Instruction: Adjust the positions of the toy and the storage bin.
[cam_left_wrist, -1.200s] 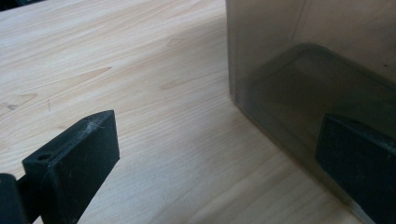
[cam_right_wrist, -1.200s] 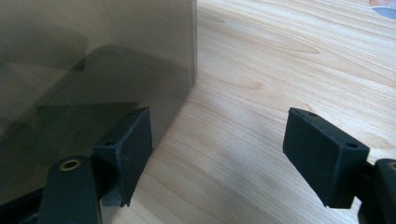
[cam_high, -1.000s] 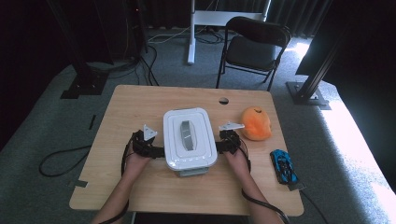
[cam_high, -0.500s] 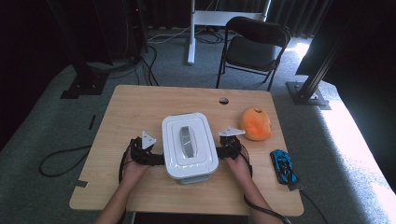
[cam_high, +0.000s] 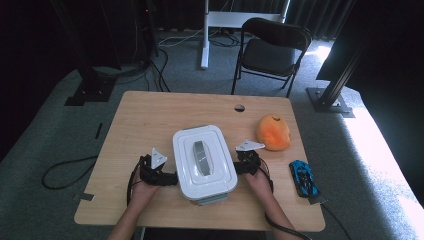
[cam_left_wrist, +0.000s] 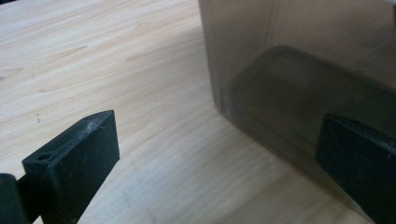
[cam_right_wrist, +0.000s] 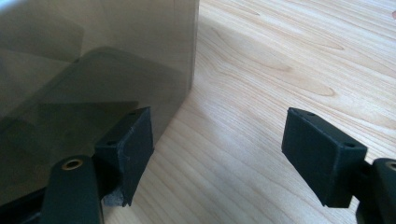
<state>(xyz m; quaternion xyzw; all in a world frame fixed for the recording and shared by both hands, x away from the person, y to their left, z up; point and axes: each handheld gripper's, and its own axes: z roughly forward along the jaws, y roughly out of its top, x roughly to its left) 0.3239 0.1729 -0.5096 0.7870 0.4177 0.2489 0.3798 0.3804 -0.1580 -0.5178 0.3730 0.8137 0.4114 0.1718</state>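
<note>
1. Tools sat on either flank of the white lidded container (cam_high: 204, 162), near the counter's (cam_high: 150, 115) front edge: the left tool (cam_high: 170, 178) against its left side, the right tool (cam_high: 239, 167) against its right. Each had its jaws spread wide with nothing pinched; in the left gripper view one jaw lay against the container's translucent wall (cam_left_wrist: 299, 93) and the other stood over bare wood, and the right gripper view showed the mirror of that.

2. With no real clamp on the box, the likeliest trouble was a slip. Uneven pressure from the two sides could have twisted the container or let a jaw skate off its smooth wall.

3. The container's near corner already seemed to reach close to the counter's front edge. Any further pull toward the person could have tipped it off.

4. Pressing high on the walls might have popped the lid, though whether it was latched could not be told.

5. Farther right, the blue toy car (cam_high: 304, 178) lay near the right forearm, where an elbow or trailing cable could have swept it to the floor.

6. Beyond that, the orange plush toy (cam_high: 274, 132) rested just behind the right tool, so a sideways shove of the box could have knocked it.
</note>
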